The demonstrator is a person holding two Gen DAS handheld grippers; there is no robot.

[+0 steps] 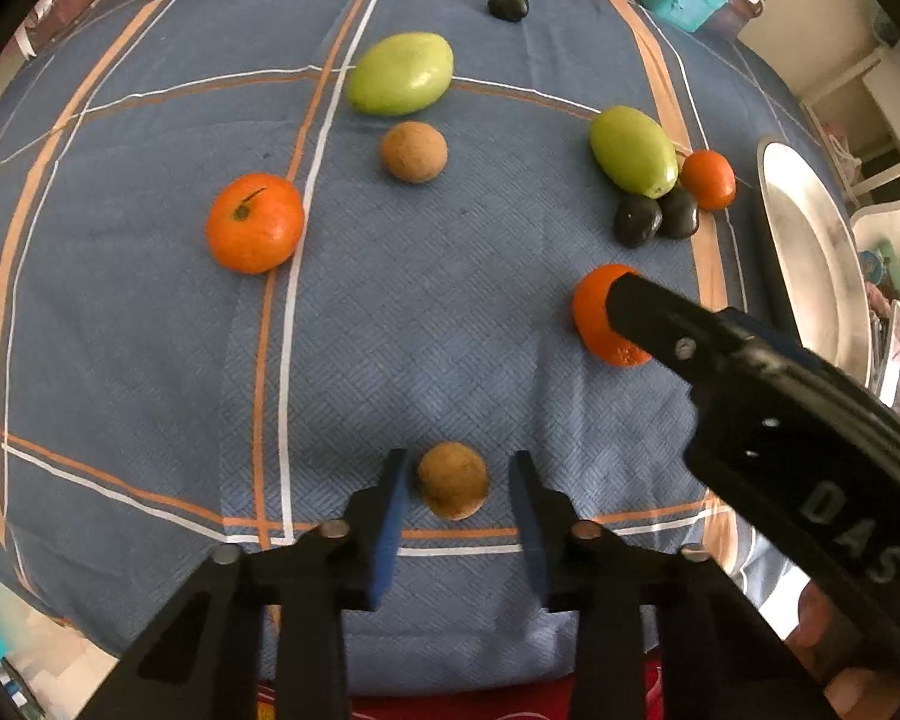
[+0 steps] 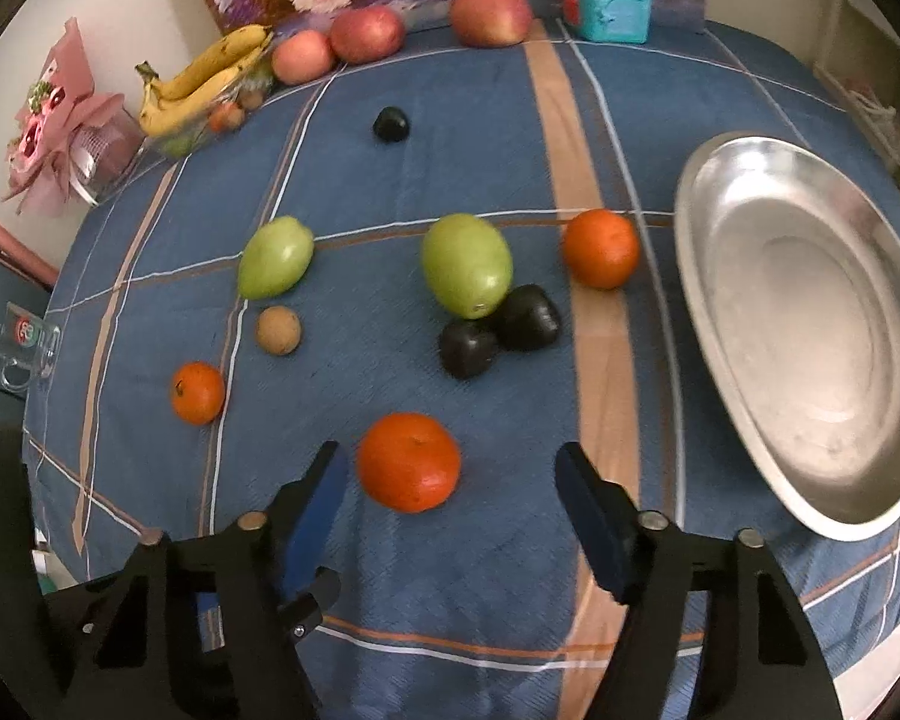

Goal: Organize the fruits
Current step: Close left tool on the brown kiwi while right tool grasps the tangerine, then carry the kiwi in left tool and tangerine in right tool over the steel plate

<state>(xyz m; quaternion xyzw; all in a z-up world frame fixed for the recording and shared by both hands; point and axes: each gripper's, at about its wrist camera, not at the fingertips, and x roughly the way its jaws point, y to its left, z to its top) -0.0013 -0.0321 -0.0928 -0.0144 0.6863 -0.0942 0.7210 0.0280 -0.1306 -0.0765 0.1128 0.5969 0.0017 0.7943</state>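
Currently, fruits lie scattered over the blue plaid quilted cloth (image 2: pixel 390 570) covering the tabletop. Nearest the right gripper (image 2: pixel 450 483): a glossy round orange tangerine (image 2: pixel 408 461), dimpled skin, sitting between the spread blue-padded jaws, closer to the left pad, not visibly touched. Nearest the left gripper (image 1: pixel 457 483): a small matte brown round fruit (image 1: pixel 452 480), rough skin, between the spread jaws with gaps on both sides. Mid-cloth: two smooth green oval fruits (image 2: pixel 467 264) (image 2: pixel 275 257), two shiny black lumpy fruits (image 2: pixel 527 317) touching each other and the nearer green one, further tangerines (image 2: pixel 600 248), second brown fruit (image 2: pixel 278 330). An oval polished steel dish (image 2: pixel 714 276) rests at the right edge. Right gripper body reaches in from the right in the left wrist view, angled down.
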